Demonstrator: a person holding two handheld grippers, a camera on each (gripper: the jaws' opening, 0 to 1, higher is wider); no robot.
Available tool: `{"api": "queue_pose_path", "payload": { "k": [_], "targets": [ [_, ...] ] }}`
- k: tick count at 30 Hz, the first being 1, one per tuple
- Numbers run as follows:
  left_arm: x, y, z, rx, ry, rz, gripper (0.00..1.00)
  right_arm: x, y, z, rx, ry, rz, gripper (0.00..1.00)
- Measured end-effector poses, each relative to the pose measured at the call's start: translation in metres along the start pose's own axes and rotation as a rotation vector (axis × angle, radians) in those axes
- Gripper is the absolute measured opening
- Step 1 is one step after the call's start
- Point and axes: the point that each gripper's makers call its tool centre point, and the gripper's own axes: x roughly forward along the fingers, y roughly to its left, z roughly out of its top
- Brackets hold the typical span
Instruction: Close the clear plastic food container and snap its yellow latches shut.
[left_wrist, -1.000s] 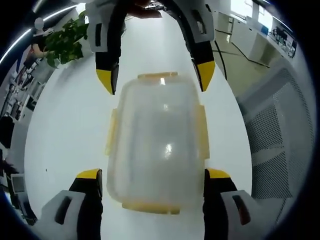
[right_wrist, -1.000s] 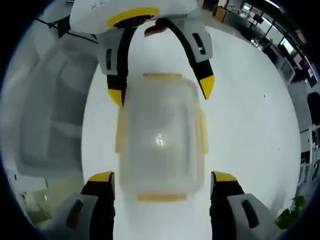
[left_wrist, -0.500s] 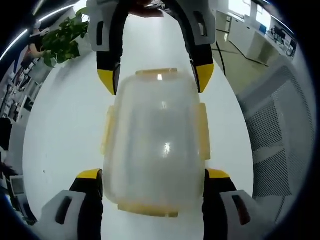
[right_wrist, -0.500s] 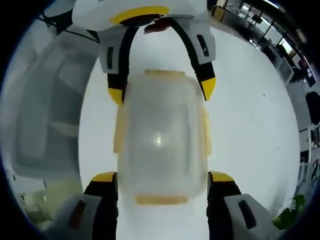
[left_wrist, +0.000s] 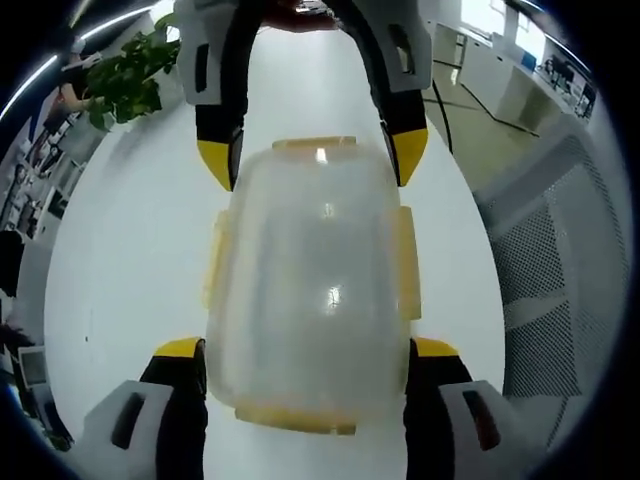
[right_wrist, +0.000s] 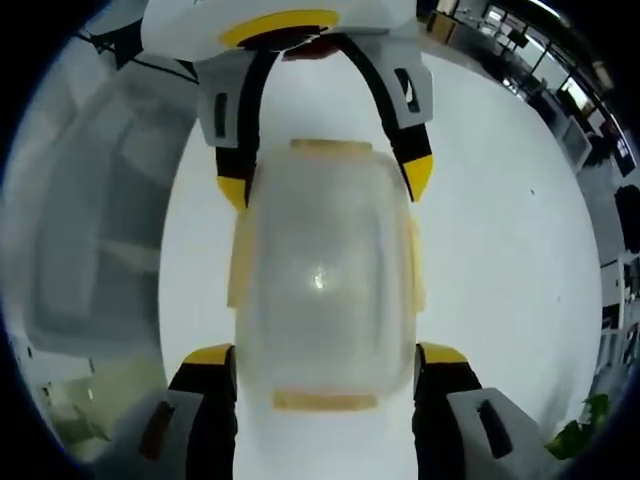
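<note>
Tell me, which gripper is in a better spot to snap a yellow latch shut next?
Close call. The left gripper and right gripper each straddle one end of the container, jaws open. I'd lean left: its near end latch sits right between its fingertips.

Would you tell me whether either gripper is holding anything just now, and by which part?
Both straddle the clear container: the left gripper its near end, the right gripper the other end. Whether the jaws press it cannot be told.
</note>
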Motion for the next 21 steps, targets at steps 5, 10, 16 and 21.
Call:
{"api": "queue_pose_path", "payload": {
  "k": [5, 10, 16, 21],
  "targets": [
    [-0.001, 0.0, -0.004, -0.005, -0.003, 0.0, 0.82, 0.002, 0.0, 0.004, -0.003, 0.004, 0.008, 0.71],
    [-0.003, 0.0, -0.011, -0.008, 0.005, 0.003, 0.82, 0.005, 0.0, 0.012, -0.007, 0.004, 0.009, 0.71],
    [-0.008, -0.001, -0.024, -0.026, 0.017, 0.01, 0.82, 0.008, 0.0, 0.024, -0.026, 0.006, 0.015, 0.71],
    [-0.013, -0.001, -0.036, -0.042, 0.016, 0.016, 0.82, 0.012, 0.0, 0.036, -0.038, 0.007, 0.018, 0.71]
  ]
}}
